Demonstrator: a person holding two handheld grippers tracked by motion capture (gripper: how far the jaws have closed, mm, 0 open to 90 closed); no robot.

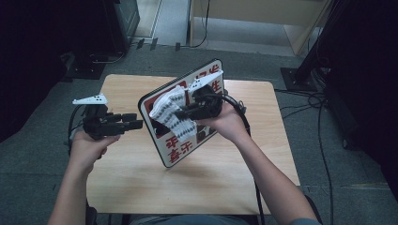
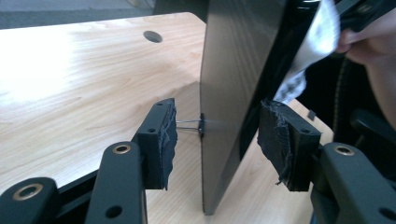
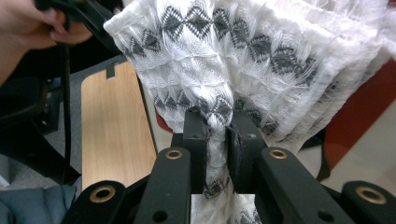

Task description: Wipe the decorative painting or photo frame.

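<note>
Two claws over wooden counter [image 1: 141,173]. Right claw [image 1: 180,112] clamped on white cloth with grey diamond pattern [image 1: 171,112], cloth bunched between pads [image 3: 201,140] and pressed against face of sign board [image 1: 187,145]. Board white with red characters, black rim, standing tilted on lower edge at counter centre. Left claw [image 1: 136,121] parted at board's left edge; edge between pads [image 2: 166,135], pads clear of both faces. Small wire clip [image 2: 189,122] on board's back.
</note>
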